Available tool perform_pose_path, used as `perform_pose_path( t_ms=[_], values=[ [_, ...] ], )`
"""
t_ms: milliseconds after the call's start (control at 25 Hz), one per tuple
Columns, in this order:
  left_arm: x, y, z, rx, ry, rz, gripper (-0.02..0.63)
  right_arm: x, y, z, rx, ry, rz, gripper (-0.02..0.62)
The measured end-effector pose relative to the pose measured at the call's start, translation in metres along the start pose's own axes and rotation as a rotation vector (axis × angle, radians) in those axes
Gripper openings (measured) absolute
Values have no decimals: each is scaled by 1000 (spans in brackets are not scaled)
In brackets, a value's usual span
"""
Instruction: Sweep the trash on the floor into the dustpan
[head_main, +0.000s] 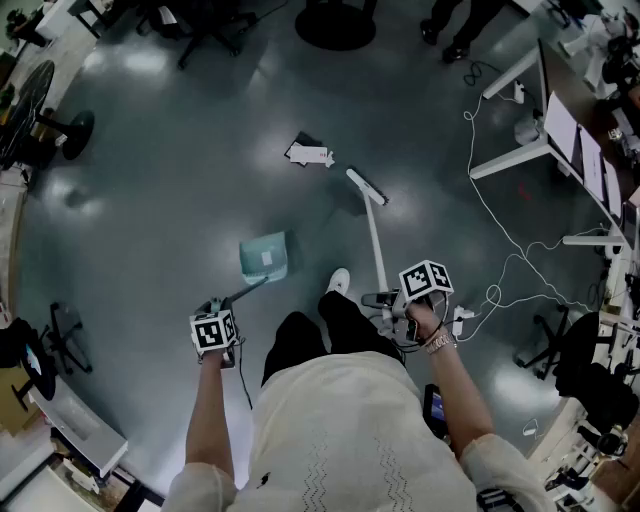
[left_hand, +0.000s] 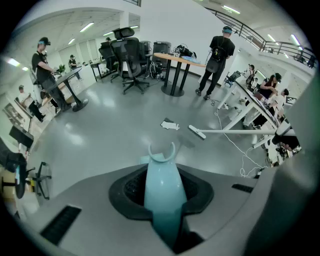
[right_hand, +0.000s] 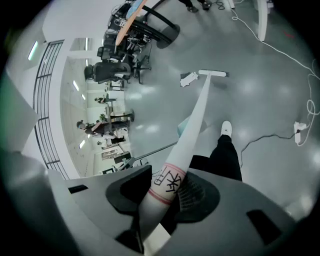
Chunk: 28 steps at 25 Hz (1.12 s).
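Observation:
A crumpled white piece of trash (head_main: 309, 154) lies on the grey floor, just left of the broom head (head_main: 366, 187). The broom's long white handle (head_main: 376, 245) runs back to my right gripper (head_main: 420, 285), which is shut on it; the red-ringed handle (right_hand: 170, 185) sits clamped between the jaws, with the head (right_hand: 212, 73) and trash (right_hand: 188, 79) far ahead. A pale teal dustpan (head_main: 265, 256) rests on the floor nearer me. My left gripper (head_main: 214, 330) is shut on its teal handle (left_hand: 162, 195). The trash (left_hand: 170, 125) lies well beyond the pan.
White cables (head_main: 500, 230) and a power strip (head_main: 462, 320) trail across the floor at right, by white desk legs (head_main: 510, 160). Office chairs (left_hand: 130, 62), a round table (left_hand: 175, 65) and standing people (left_hand: 217, 55) are at the far side. My white shoe (head_main: 340, 281) is beside the broom handle.

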<state>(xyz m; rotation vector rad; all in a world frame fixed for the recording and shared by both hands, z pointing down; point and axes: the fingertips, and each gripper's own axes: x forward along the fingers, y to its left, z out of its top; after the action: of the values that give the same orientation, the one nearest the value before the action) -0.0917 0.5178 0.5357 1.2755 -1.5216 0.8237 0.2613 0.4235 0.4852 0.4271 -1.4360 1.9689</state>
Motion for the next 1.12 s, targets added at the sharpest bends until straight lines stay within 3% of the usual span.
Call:
perform_pose_path(
  t_ms=[280,680,880,1120],
  values=[
    [45,-4,142,158,-50,-17,92,-19,38,106,-34,8,-46,134],
    [150,20,317,384,11,-181,92,8,103,292,82,-146,-18,133],
    [196,20,367,524,97,-241,92,40,117,375,141,-200,-28,133],
    [236,-15,409,744,134,-223,92,71,117,448,142,-216,14,133]
  ],
)
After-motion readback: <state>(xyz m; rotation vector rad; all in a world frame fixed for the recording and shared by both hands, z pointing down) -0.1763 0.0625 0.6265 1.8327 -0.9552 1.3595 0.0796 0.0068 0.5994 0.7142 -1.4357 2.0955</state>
